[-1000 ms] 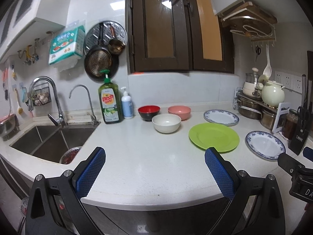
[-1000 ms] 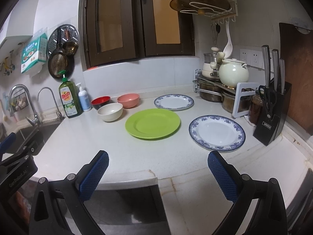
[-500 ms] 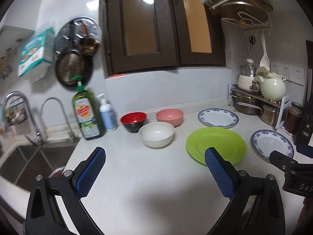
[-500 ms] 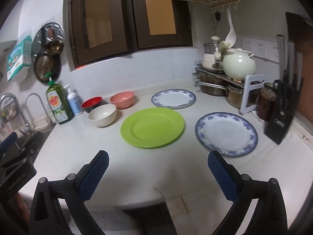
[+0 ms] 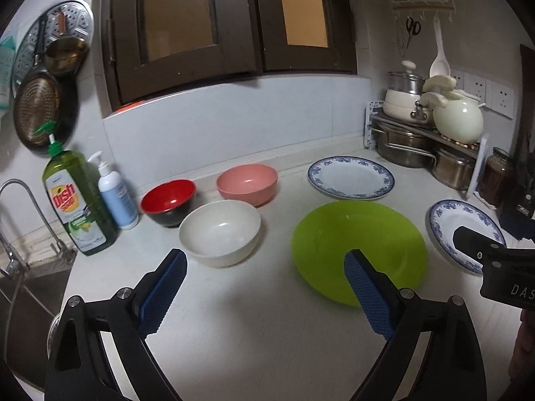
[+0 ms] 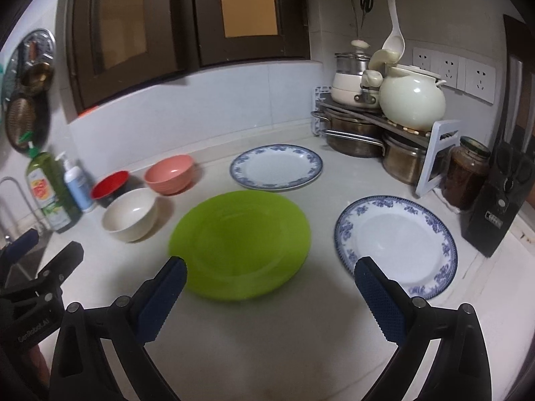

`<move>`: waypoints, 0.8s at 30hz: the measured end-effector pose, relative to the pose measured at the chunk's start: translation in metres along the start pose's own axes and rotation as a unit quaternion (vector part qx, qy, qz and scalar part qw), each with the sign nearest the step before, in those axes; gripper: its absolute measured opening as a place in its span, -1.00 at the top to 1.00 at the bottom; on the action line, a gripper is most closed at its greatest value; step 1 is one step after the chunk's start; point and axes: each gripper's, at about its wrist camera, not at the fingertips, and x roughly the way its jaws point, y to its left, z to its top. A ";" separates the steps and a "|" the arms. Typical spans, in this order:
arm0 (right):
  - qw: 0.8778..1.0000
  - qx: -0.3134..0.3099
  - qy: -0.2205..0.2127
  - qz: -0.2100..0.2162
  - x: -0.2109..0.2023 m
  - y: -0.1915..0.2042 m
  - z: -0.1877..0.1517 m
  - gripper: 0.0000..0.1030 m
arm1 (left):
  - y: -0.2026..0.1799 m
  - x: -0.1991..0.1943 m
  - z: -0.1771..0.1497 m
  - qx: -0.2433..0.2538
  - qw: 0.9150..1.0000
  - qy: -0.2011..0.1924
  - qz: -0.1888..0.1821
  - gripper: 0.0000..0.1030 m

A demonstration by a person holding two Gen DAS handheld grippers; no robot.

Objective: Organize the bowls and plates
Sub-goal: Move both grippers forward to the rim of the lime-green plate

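Sitting mid-counter, the green plate (image 6: 239,244) has a blue-rimmed plate (image 6: 396,242) just to its right and a second blue-rimmed plate (image 6: 276,166) behind it; the white bowl (image 5: 220,232), red bowl (image 5: 168,201) and pink bowl (image 5: 247,183) cluster to its left, near the dish soap bottle (image 5: 75,204). Over the counter (image 5: 250,327) the left gripper (image 5: 264,292) hangs wide apart and empty, its jaws having just narrowed slightly with nothing between them. The right gripper (image 6: 271,297) hovers beside it, spread wide, gripping nothing
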 end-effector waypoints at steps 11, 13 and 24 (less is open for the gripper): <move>0.999 -0.028 0.036 0.025 0.072 -0.020 0.032 -0.85 | -0.025 0.069 0.017 -0.005 0.999 0.043 0.011 -0.68; 0.998 -0.028 0.045 0.027 0.085 -0.023 0.033 -0.82 | -0.030 0.083 0.016 0.000 0.998 0.056 0.008 -0.64; 0.994 -0.020 0.101 0.030 0.153 -0.036 0.029 -0.57 | -0.044 0.144 0.002 0.002 0.991 0.131 -0.006 -0.45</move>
